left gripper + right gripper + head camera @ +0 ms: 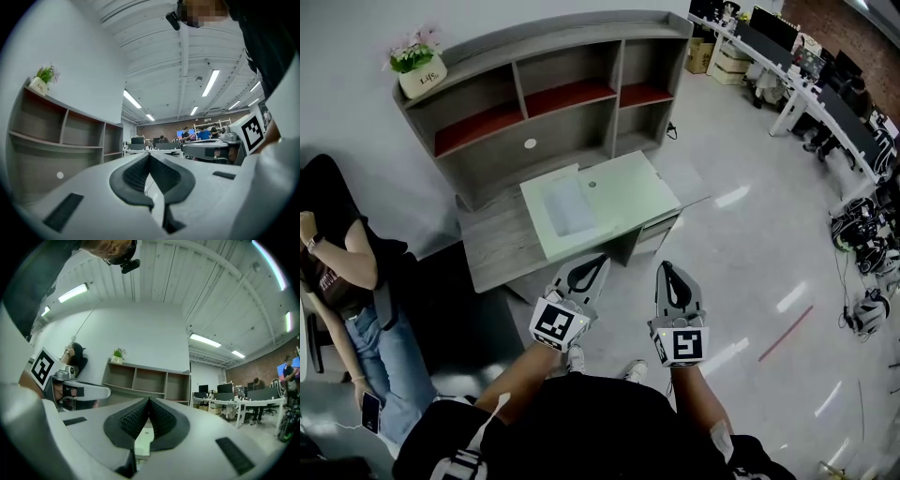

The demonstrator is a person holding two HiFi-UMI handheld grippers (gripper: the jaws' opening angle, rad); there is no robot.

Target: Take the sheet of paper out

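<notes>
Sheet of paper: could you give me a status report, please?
Left gripper and right gripper shut, empty. Sheet untouched, at green folder on desk. Path clear.

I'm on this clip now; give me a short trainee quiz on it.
1. True or false: the left gripper and the right gripper both have shut jaws with nothing between them.
2. Where does the white pot with a green plant stand? A) on top of the grey wooden shelf unit, at its left end; B) on the floor; C) in a seated person's lap.
3. In one word: is the white sheet of paper, lying on the pale green board on the grey desk, in either gripper's jaws?

Key: 1 true; 2 A; 3 no.
</notes>
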